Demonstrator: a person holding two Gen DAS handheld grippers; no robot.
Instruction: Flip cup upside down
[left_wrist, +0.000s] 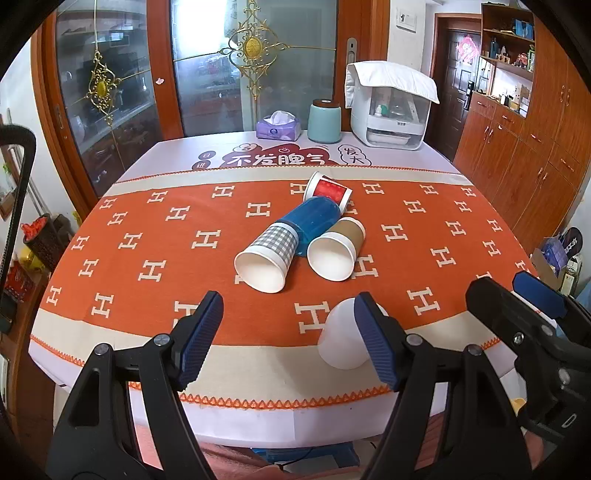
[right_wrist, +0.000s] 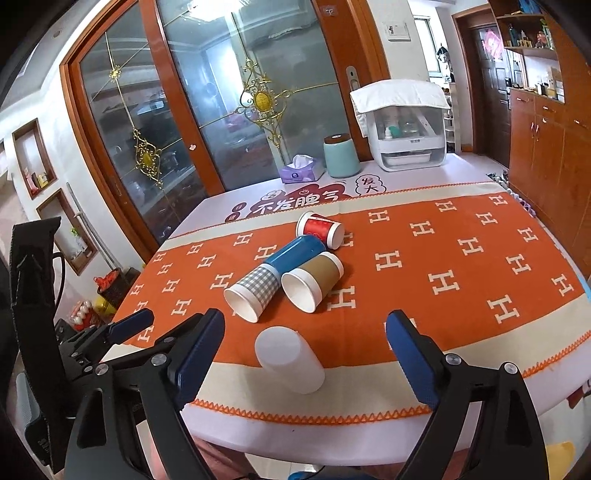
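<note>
A white plastic cup (right_wrist: 290, 363) stands upside down near the front edge of the orange cloth; it also shows in the left wrist view (left_wrist: 341, 338), partly behind a finger. Behind it several cups lie on their sides: a grey checked cup (left_wrist: 266, 258), a brown cup (left_wrist: 338, 249), a blue cup (left_wrist: 314, 219) and a red cup (left_wrist: 328, 190). My left gripper (left_wrist: 290, 339) is open and empty, just left of the white cup. My right gripper (right_wrist: 306, 354) is open, its fingers either side of the white cup and a little nearer than it.
At the back of the table (left_wrist: 184, 147) stand a tissue box (left_wrist: 279, 125), a teal canister (left_wrist: 325, 122) and a white appliance (left_wrist: 389, 107) under a towel. Wooden cabinets (left_wrist: 517, 147) line the right side. Glass sliding doors (left_wrist: 207, 74) are behind.
</note>
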